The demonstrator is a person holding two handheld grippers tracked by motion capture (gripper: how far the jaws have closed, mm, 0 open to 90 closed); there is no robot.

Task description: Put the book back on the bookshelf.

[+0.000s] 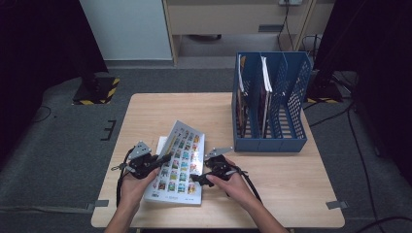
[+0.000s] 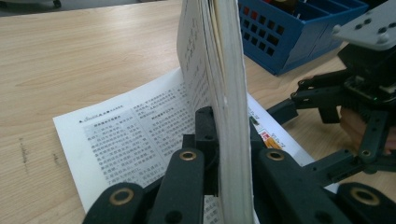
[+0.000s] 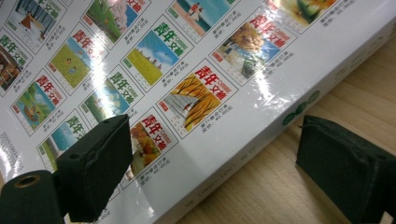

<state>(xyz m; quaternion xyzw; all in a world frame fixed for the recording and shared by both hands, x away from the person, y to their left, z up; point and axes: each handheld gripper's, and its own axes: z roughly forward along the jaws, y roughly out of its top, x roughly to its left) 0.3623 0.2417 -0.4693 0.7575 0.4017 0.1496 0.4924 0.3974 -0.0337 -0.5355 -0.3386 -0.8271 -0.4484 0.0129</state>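
Magazine (image 1: 179, 162): lies on worktop (image 1: 145, 111) near the front edge, its left side lifted.
Left claw (image 1: 163, 158): clamped on the raised cover and pages.
Right claw (image 1: 195, 178): wide, straddling the spine edge, not pressing.
Rack (image 1: 272, 104): blue, well behind.

The magazine (image 3: 196, 84) runs out of the right gripper view at the top and left edges. Books (image 1: 265, 92) in the file holder (image 1: 272, 141) are too small to read.
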